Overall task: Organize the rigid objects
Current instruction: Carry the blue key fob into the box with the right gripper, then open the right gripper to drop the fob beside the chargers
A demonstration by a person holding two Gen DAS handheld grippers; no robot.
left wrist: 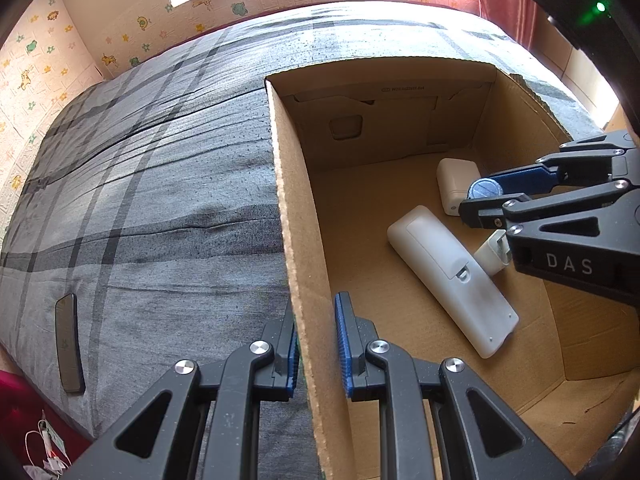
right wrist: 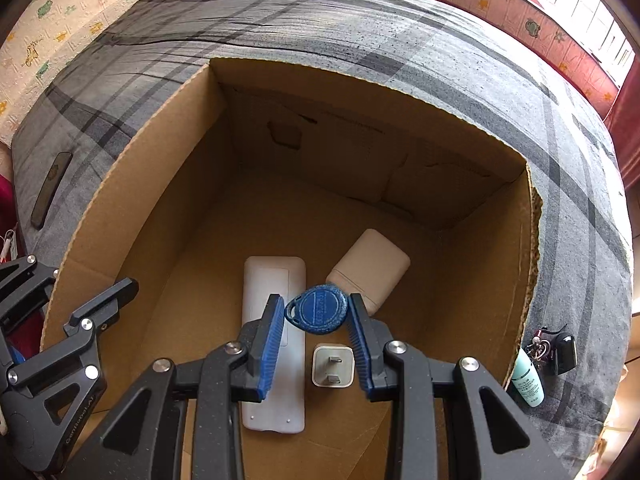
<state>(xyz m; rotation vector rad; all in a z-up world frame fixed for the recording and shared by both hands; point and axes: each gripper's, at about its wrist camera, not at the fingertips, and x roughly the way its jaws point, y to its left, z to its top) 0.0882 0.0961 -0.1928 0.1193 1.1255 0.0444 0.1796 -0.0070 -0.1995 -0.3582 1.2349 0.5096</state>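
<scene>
- Holding the box [left wrist: 304, 240] steady with my left gripper [left wrist: 316, 344]: its jaws are clamped on the near-left cardboard wall, one pad inside, one outside.
- My right gripper [right wrist: 316, 314] has its jaws pinched on a blue key fob [right wrist: 318, 310], carried inside the box above the floor.
- Below the fob, in the right wrist view, a white remote [right wrist: 274, 344] lies at 7 o'clock, a plug adapter [right wrist: 333, 366] at 6, a beige case [right wrist: 370, 270] at 1.
- I judge this the drop-in step; next I'd pick a bare patch of floor and part the jaws.
- Left outside on the bedcover [right wrist: 360, 32]: a phone [left wrist: 69, 344], keys [right wrist: 554, 348], a green tube [right wrist: 528, 378].
</scene>
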